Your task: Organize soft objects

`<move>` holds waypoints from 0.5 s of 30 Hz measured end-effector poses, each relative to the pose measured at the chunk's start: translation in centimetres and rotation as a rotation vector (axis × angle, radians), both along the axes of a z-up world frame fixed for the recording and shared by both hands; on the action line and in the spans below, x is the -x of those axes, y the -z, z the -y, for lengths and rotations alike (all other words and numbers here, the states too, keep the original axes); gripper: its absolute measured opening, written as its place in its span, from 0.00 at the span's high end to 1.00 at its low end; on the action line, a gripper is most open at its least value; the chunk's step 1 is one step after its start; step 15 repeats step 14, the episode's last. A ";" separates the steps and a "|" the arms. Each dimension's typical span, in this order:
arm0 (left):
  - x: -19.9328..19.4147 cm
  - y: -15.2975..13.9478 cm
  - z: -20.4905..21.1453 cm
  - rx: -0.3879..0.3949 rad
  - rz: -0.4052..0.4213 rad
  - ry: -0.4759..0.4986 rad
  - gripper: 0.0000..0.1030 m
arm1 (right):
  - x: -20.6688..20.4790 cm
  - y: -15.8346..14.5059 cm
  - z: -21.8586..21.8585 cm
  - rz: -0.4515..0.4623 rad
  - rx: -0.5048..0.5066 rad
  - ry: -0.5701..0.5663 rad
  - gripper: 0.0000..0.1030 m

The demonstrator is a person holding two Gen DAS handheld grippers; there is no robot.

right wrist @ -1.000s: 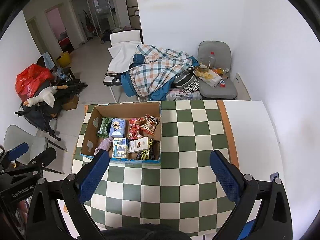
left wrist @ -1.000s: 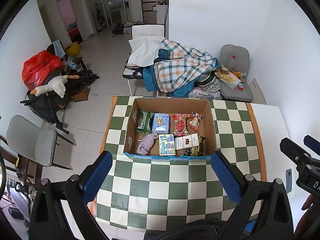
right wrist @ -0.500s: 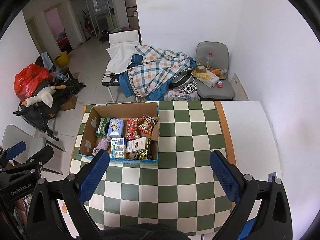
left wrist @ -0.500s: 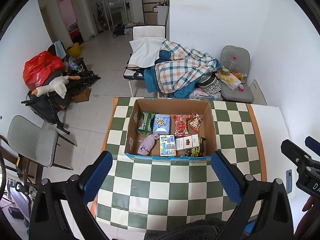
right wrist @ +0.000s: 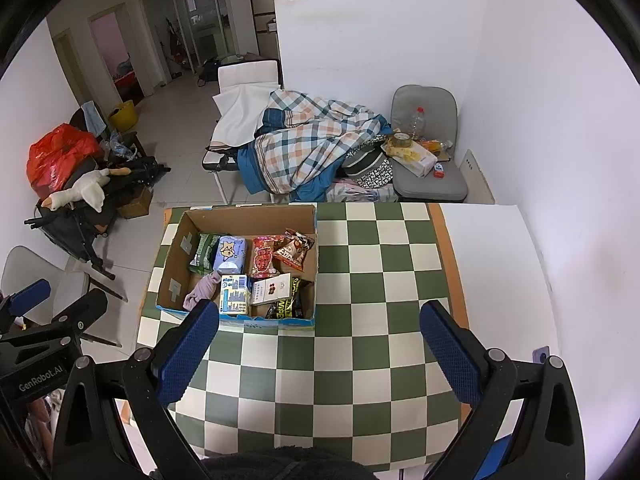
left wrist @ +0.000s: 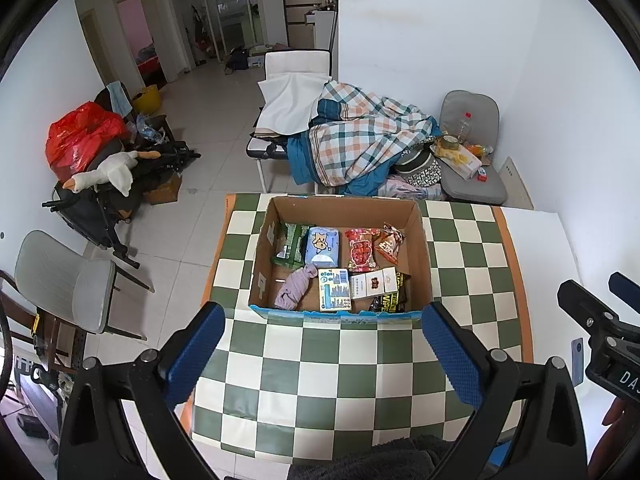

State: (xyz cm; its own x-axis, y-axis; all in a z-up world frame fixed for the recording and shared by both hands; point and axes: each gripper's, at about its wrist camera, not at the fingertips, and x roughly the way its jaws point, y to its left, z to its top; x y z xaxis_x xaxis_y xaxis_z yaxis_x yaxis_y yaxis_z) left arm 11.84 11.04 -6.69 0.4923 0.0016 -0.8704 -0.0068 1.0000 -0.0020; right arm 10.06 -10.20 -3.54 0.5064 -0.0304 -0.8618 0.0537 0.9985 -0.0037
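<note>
An open cardboard box (left wrist: 423, 248) (right wrist: 172, 256) stands on the green-and-white checkered table (left wrist: 360, 364) (right wrist: 360, 320). It holds snack packets, small cartons, a blue tissue pack (left wrist: 322, 242) (right wrist: 229, 255) and a lilac cloth (left wrist: 295, 290) (right wrist: 200, 290). My left gripper (left wrist: 320, 354) is open and empty, held above the table in front of the box. My right gripper (right wrist: 316, 352) is open and empty, to the right of the box's near edge. A dark fuzzy fabric (left wrist: 368, 460) (right wrist: 280, 464) shows at the bottom of both views.
Behind the table a chair carries a plaid blanket (left wrist: 360, 140) (right wrist: 308, 140). A grey chair (left wrist: 472, 148) (right wrist: 428, 152) with a bottle and clutter stands by the wall. A folding chair (left wrist: 64, 280), a stroller with a plush goose (left wrist: 104, 172) and a red bag stand left.
Both grippers have risen or drawn back slightly; the box looks a little smaller and farther away. Both stay open and empty.
</note>
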 end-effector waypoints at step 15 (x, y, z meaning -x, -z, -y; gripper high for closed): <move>0.3 0.2 -0.1 -0.005 0.009 0.001 0.02 | 0.3 -0.1 -0.3 0.000 -0.001 -0.003 0.01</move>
